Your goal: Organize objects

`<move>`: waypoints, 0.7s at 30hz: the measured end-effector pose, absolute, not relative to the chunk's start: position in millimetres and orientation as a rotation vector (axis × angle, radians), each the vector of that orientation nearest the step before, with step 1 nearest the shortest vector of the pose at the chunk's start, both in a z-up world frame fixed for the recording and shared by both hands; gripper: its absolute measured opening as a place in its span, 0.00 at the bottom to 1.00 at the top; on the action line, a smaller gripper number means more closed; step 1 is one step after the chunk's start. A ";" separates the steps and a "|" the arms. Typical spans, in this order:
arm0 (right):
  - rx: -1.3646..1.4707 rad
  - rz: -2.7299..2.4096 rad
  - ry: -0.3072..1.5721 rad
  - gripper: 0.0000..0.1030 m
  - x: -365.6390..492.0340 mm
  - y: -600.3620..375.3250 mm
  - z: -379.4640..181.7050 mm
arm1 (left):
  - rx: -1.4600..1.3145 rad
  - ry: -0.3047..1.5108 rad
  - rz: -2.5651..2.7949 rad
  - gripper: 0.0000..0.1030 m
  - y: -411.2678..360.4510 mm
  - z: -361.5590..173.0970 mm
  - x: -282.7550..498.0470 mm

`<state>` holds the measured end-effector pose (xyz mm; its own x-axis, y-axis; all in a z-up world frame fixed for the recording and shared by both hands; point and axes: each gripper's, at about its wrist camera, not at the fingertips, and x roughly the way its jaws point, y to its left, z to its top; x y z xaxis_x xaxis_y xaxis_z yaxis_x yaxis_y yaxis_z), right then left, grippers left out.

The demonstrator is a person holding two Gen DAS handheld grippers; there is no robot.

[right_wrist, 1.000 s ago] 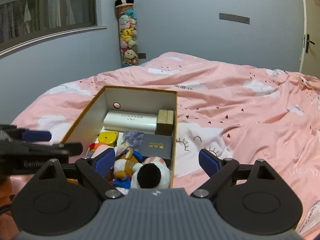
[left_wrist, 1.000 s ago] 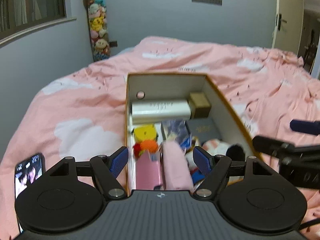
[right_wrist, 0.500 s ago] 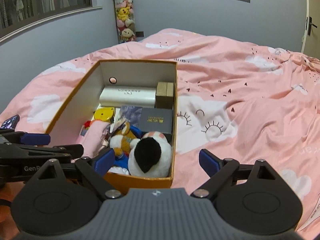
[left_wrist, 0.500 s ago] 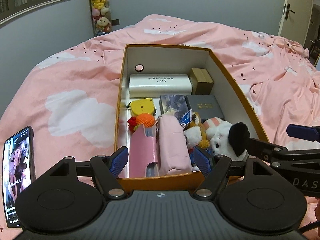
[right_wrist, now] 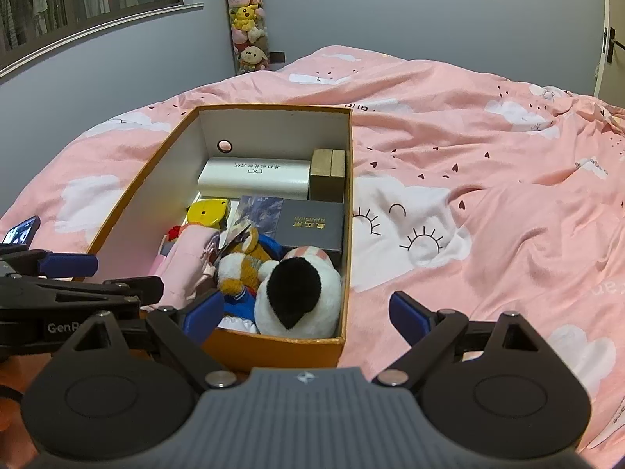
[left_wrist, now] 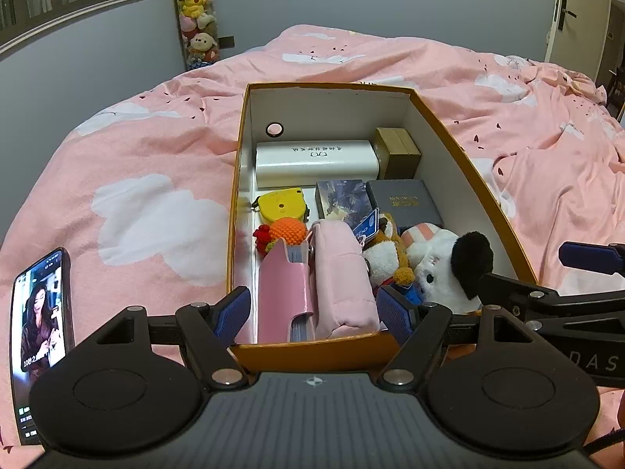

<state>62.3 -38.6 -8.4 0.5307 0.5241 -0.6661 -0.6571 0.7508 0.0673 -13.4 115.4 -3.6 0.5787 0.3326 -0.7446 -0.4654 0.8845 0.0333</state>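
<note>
An orange box (left_wrist: 474,172) (right_wrist: 129,195) sits on the pink bed, full of objects. Inside are a white case (left_wrist: 316,156), a brown block (left_wrist: 398,152), a yellow tape measure (left_wrist: 281,205), dark boxes (left_wrist: 406,203), a pink pouch (left_wrist: 340,277), a pink holder (left_wrist: 285,293) and a white plush with a black ear (left_wrist: 449,269) (right_wrist: 297,293). My left gripper (left_wrist: 314,312) is open and empty over the box's near end. My right gripper (right_wrist: 304,314) is open and empty over the box's near right corner.
A lit phone (left_wrist: 39,332) lies on the bed to the left of the box. The pink cloud-print duvet (right_wrist: 488,215) spreads to the right. A column of plush toys (left_wrist: 195,11) hangs on the far wall. A door (left_wrist: 578,11) stands at the far right.
Both grippers have pulled back and risen from the box, so the whole box now shows. Both stay open and empty. The box contents have not moved.
</note>
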 end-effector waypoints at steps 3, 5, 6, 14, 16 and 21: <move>-0.198 0.710 0.734 0.89 63.6 -38.8 -9.9 | -0.171 0.832 0.469 0.84 115.3 -3.5 -13.4; -0.198 0.711 0.742 0.89 64.3 -38.6 -11.0 | -0.171 0.833 0.469 0.84 115.1 -3.5 -13.3; -0.199 0.713 0.746 0.89 64.5 -38.3 -11.6 | -0.170 0.835 0.470 0.84 115.2 -3.7 -13.2; -0.199 0.709 0.762 0.89 66.2 -37.5 -13.1 | -0.169 0.841 0.467 0.84 115.6 -4.7 -13.6; -0.200 0.708 0.765 0.89 66.7 -37.1 -13.5 | -0.166 0.844 0.466 0.84 115.5 -5.3 -13.6; -0.198 0.707 0.777 0.90 67.5 -38.1 -15.7 | -0.162 0.846 0.466 0.84 114.9 -5.6 -13.9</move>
<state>67.5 -38.1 -15.7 0.4992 0.5099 -0.7006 -0.6496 0.7553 0.0868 -13.9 114.9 -5.6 0.5697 0.3320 -0.7518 -0.4588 0.8875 0.0443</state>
